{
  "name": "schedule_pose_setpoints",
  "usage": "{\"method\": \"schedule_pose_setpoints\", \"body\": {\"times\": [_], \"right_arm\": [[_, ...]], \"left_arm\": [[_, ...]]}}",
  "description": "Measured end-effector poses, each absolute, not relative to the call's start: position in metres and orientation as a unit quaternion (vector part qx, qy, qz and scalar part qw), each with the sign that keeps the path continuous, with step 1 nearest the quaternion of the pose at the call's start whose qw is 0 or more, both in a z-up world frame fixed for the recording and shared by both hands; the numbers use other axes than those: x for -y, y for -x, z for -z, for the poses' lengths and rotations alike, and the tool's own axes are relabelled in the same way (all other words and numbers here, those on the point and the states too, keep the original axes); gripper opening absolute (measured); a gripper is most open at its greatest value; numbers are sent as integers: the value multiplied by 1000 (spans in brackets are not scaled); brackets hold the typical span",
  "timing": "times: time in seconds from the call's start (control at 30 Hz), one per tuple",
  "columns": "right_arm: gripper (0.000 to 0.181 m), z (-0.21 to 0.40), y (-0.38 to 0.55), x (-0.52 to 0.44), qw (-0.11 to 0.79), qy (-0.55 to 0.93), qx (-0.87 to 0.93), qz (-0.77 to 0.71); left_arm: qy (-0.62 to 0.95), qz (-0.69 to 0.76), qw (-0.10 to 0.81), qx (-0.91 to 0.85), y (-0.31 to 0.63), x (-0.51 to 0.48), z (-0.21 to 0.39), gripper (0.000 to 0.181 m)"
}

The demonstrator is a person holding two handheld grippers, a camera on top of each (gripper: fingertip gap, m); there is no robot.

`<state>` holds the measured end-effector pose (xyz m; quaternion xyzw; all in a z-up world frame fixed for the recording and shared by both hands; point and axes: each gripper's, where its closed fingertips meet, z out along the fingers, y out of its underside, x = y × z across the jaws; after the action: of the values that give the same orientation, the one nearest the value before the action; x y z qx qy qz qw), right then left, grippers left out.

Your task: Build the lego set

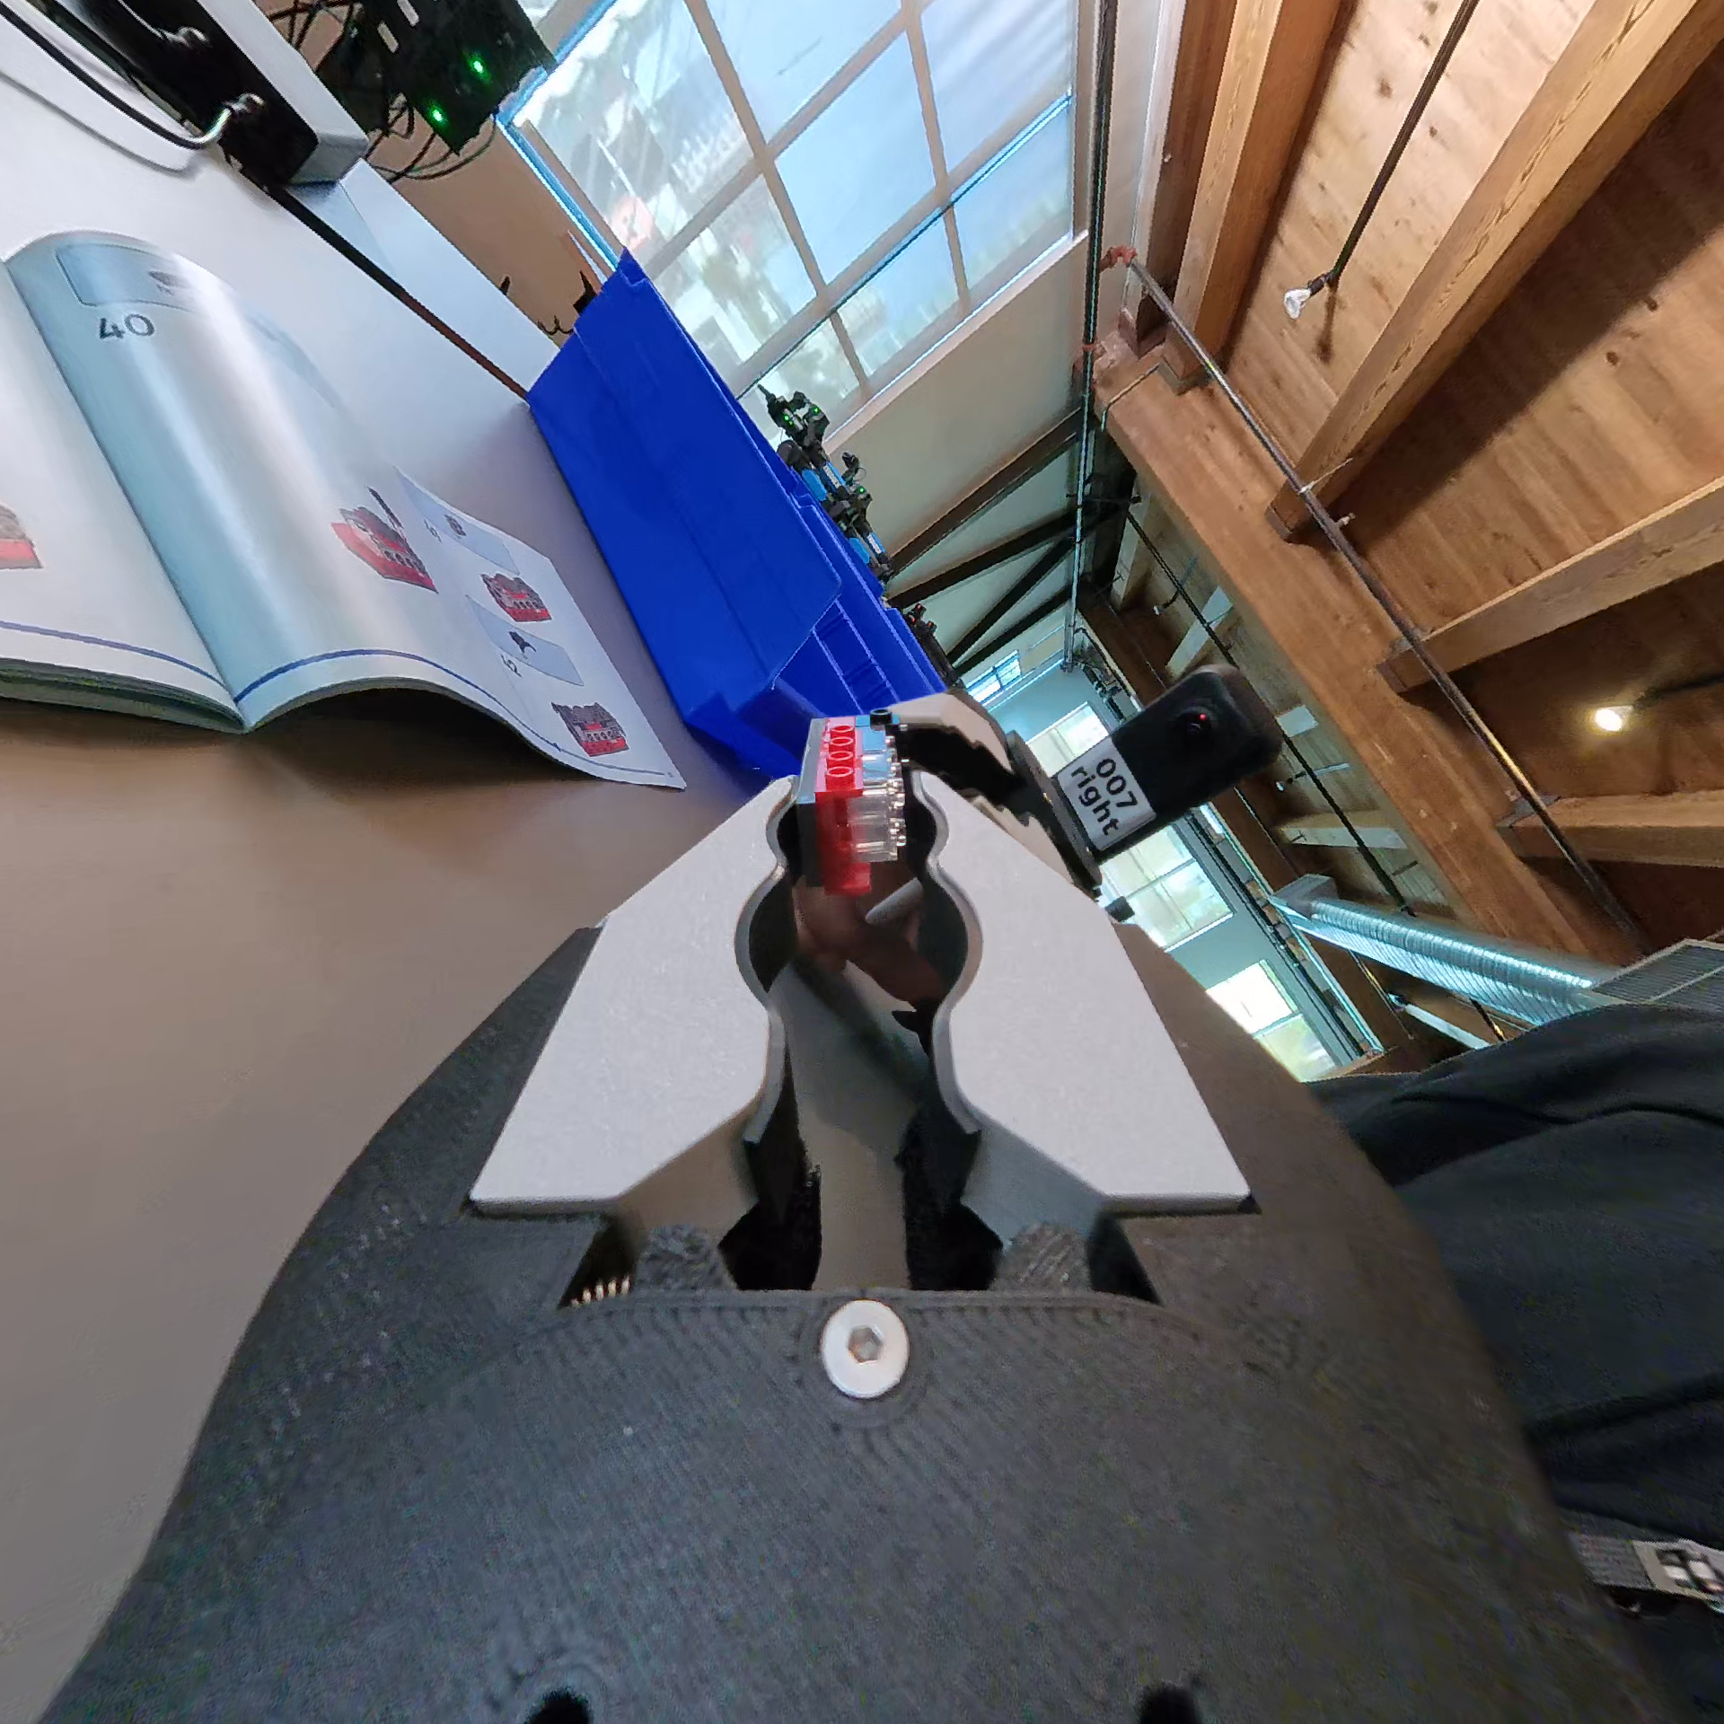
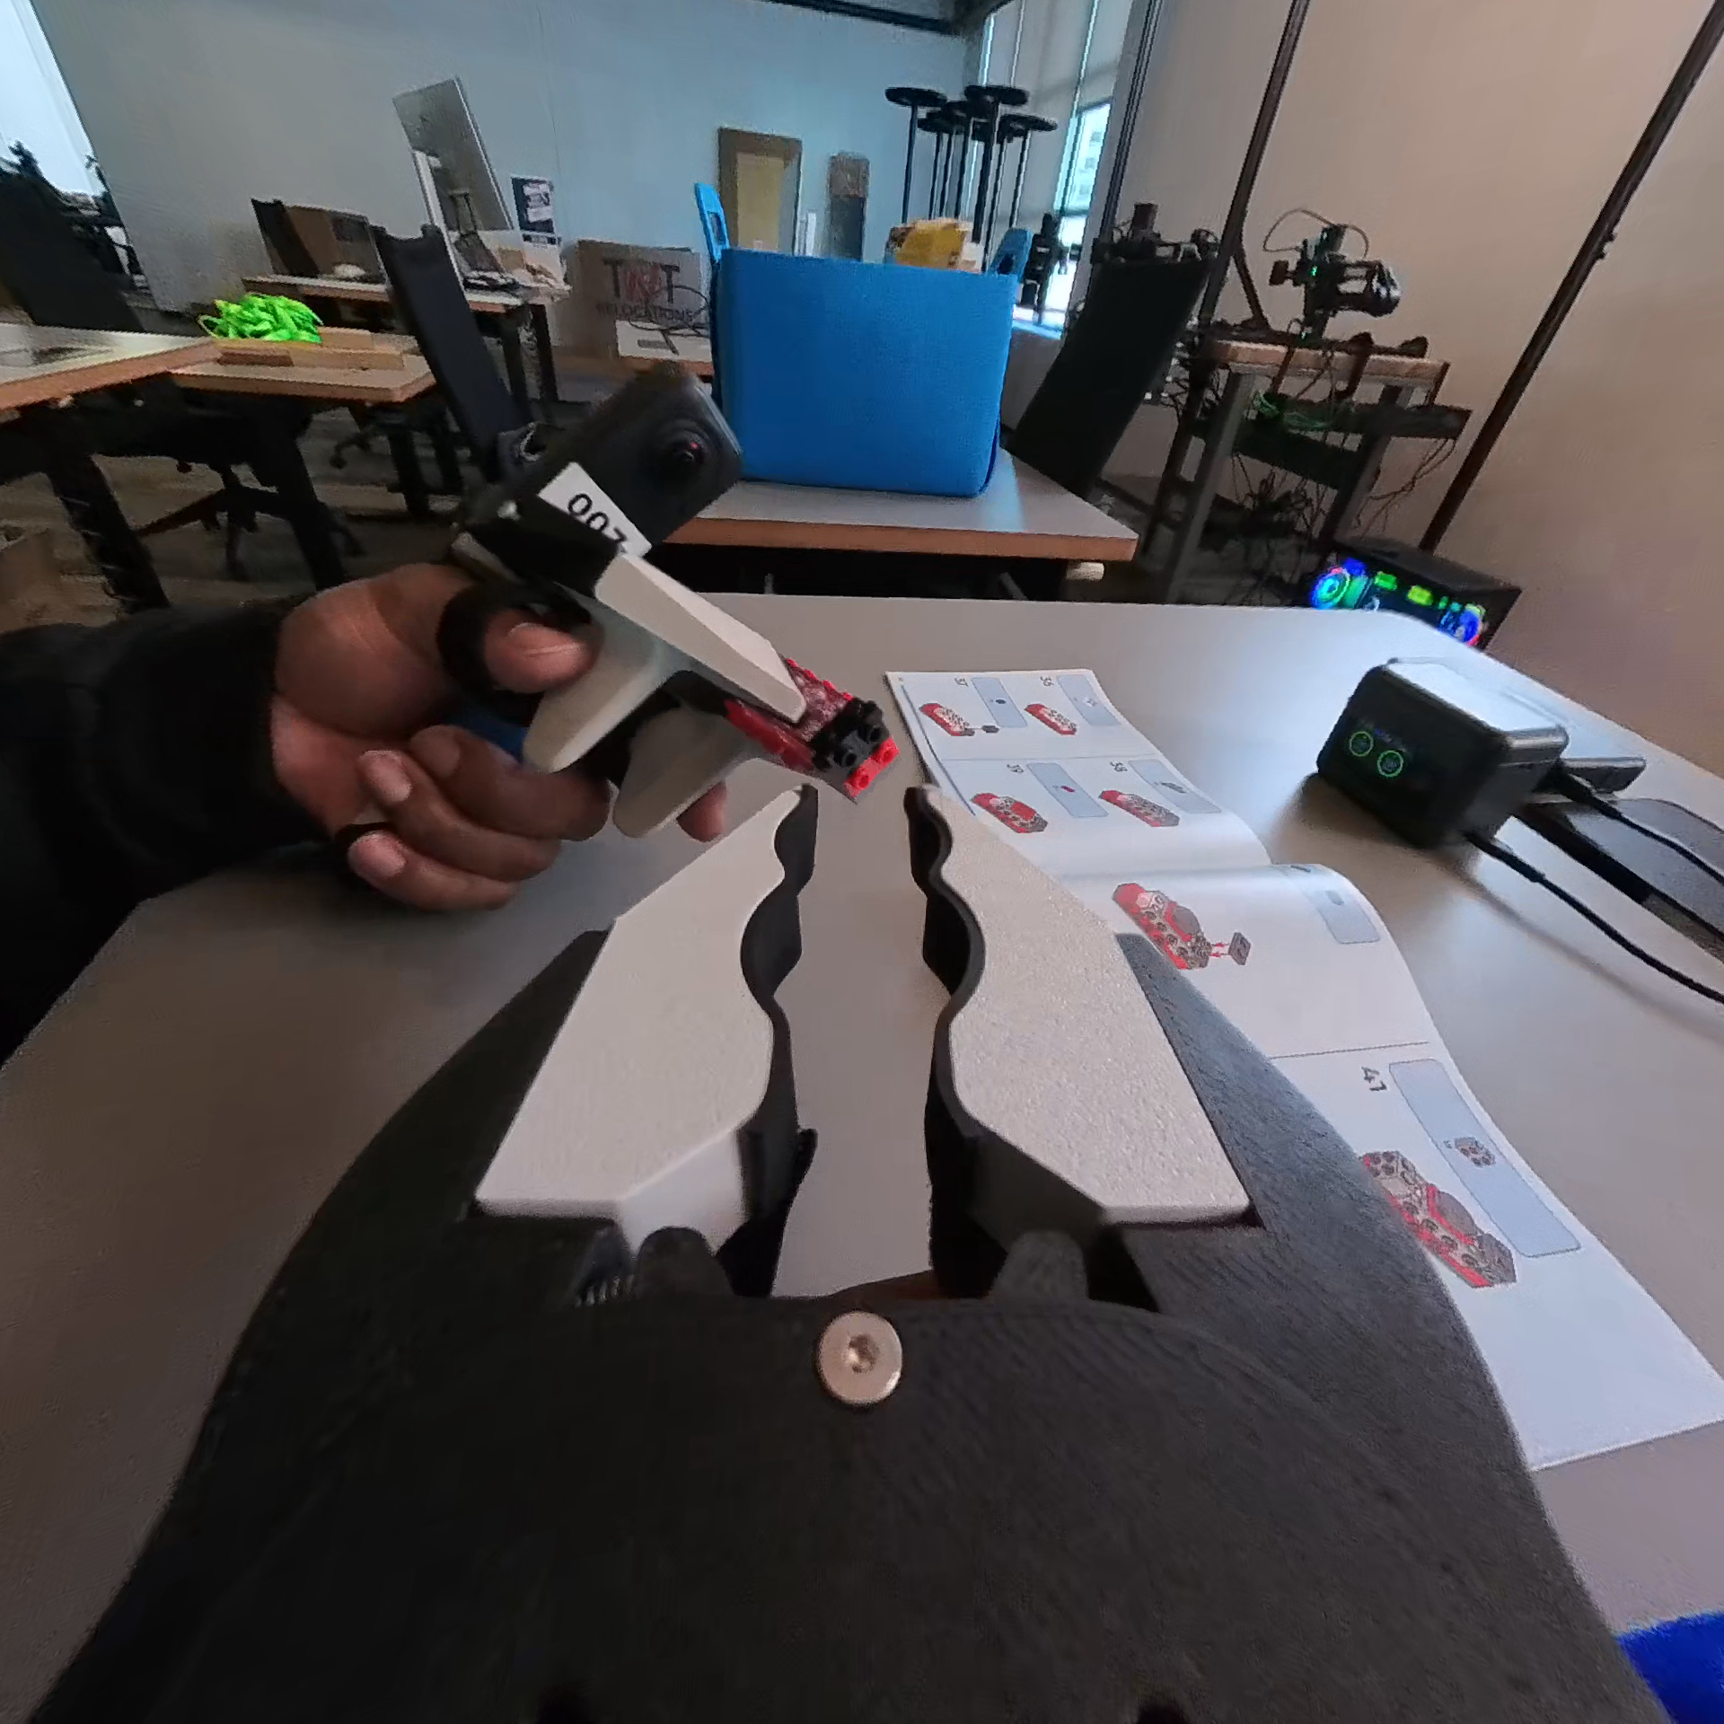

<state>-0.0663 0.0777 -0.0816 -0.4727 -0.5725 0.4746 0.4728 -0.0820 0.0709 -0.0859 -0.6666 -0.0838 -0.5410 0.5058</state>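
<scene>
left tongs [image 1: 854, 821] – clamp lego build [image 1: 844, 802] | right tongs [image 2: 860, 807] – apart, empty

Lego build [image 2: 821, 732] [image 1: 854, 807]: small block of red plates with clear pieces on one face and black studded bricks at its end, held off the table, tilted, pinched between two grey fingers, near the open instruction booklet [image 2: 1241, 942].
</scene>
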Motion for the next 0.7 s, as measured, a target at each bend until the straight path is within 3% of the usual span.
{"method": "schedule_pose_setpoints", "body": {"times": [0.7], "right_arm": [[18,90,73,-90,497,509,564,-420]], "left_arm": [[650,566,497,98,86,-70,85,20]]}}
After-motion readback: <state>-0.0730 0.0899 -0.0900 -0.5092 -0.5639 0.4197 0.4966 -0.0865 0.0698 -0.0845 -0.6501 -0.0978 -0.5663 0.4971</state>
